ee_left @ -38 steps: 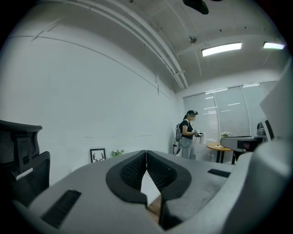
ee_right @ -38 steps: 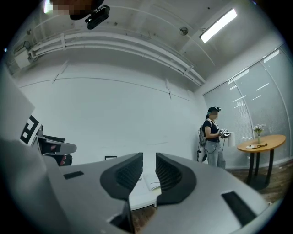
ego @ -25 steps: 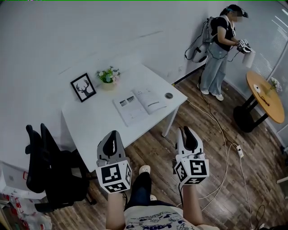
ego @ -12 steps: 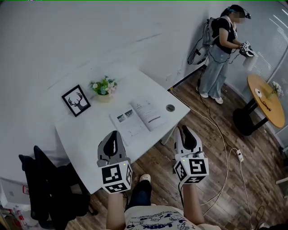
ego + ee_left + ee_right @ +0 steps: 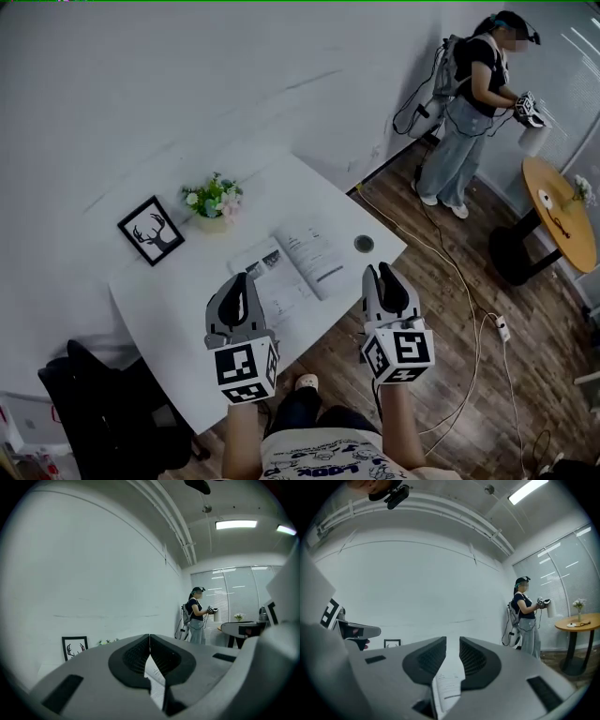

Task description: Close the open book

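The open book (image 5: pixel 295 264) lies flat on the white table (image 5: pixel 173 291), pages up, between my two grippers in the head view. My left gripper (image 5: pixel 240 281) hovers over the table's near edge just left of the book, its jaws shut with nothing in them. My right gripper (image 5: pixel 382 274) hangs off the table's near right edge, right of the book, jaws a narrow gap apart and empty. In the left gripper view the gripper (image 5: pixel 149 637) points level toward the wall, a strip of book page (image 5: pixel 154 681) below it. The right gripper (image 5: pixel 453 641) also points level, above the book's page (image 5: pixel 447 686).
A framed deer picture (image 5: pixel 150 230), a small flower pot (image 5: pixel 214 199) and a small round dark object (image 5: pixel 364 244) stand on the table. A black chair (image 5: pixel 103 403) is at the left. A person (image 5: pixel 473 103) stands by a round wooden table (image 5: pixel 561 211). Cables (image 5: pixel 469 309) cross the floor.
Both grippers have moved forward toward the table; the book and table now sit closer beneath them. The left gripper now overlaps the table's edge. Jaw openings look unchanged.
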{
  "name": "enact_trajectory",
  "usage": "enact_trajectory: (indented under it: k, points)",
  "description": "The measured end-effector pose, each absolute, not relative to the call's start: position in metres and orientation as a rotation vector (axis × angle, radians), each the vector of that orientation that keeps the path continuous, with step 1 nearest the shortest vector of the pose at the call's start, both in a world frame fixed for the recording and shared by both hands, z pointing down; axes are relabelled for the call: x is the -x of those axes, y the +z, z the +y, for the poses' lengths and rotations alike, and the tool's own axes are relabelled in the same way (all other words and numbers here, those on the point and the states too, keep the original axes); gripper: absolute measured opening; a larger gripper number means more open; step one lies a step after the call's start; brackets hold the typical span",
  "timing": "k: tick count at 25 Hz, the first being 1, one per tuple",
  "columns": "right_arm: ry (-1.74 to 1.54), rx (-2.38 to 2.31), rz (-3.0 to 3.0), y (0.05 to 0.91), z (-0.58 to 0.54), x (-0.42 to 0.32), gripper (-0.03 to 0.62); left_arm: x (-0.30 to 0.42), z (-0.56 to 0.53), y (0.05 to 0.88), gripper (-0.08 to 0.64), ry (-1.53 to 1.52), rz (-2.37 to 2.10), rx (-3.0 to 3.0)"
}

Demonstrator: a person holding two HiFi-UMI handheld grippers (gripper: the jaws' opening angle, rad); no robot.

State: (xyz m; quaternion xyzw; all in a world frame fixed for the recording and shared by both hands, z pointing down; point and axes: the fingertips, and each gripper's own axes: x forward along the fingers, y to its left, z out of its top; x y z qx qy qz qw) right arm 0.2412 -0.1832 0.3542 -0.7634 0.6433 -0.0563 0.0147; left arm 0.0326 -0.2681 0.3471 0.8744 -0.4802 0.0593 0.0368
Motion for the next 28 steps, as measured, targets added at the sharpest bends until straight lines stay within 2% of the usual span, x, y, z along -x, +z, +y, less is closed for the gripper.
enact_trajectory:
  k: [28]
  points:
    - [-0.445, 2.261, 2.207, 0.428, -0.241, -0.257, 0.087, -0.063, -0.302, 0.407, 0.023, 0.341, -1.526, -2.547]
